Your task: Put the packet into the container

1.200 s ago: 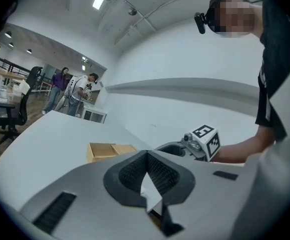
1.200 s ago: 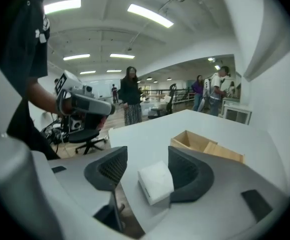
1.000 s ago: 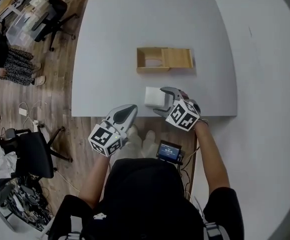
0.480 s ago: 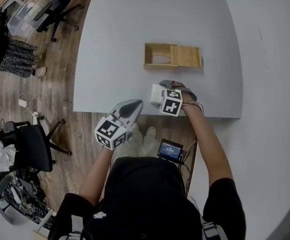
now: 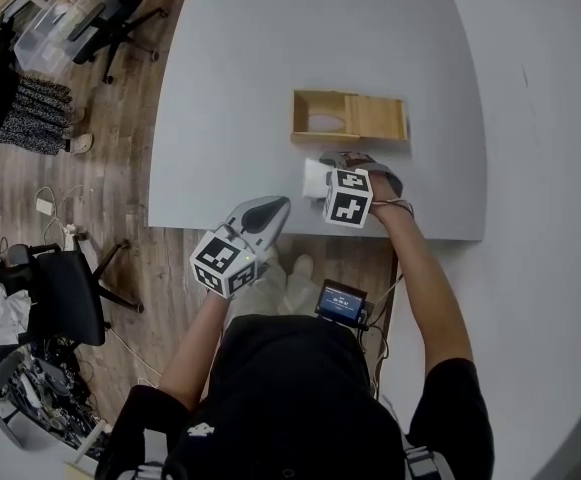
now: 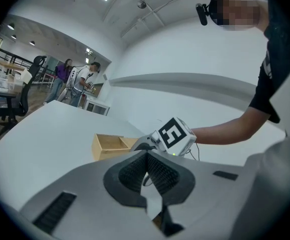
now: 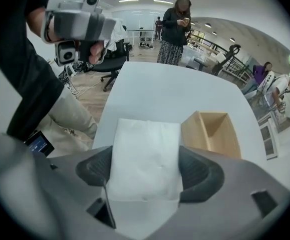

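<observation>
Two hand-held grippers are working at the near edge of a white worktop [image 5: 250,78], each gripped by a person leaning over it. Right gripper [image 5: 332,166] is reaching over the worktop, and its jaws are closing on a flat white packet [image 5: 314,176], the ribbed pads touching the packet's two side edges. Packet is sitting squarely between those jaws, its far end sticking out past the tips and pointing along the worktop. It is lying just in front of a wooden box [image 5: 350,141], near the box's open left compartment but not in it; the box is standing further in on the worktop, just beyond the right gripper. Left gripper [image 5: 268,208] is hovering off the worktop's near edge, over the wooden floor [image 5: 120,168], well apart from the packet. Its jaws are sitting closed, pads meeting with nothing between them. A black office chair [image 5: 65,298] is standing on the floor to the person's left.
</observation>
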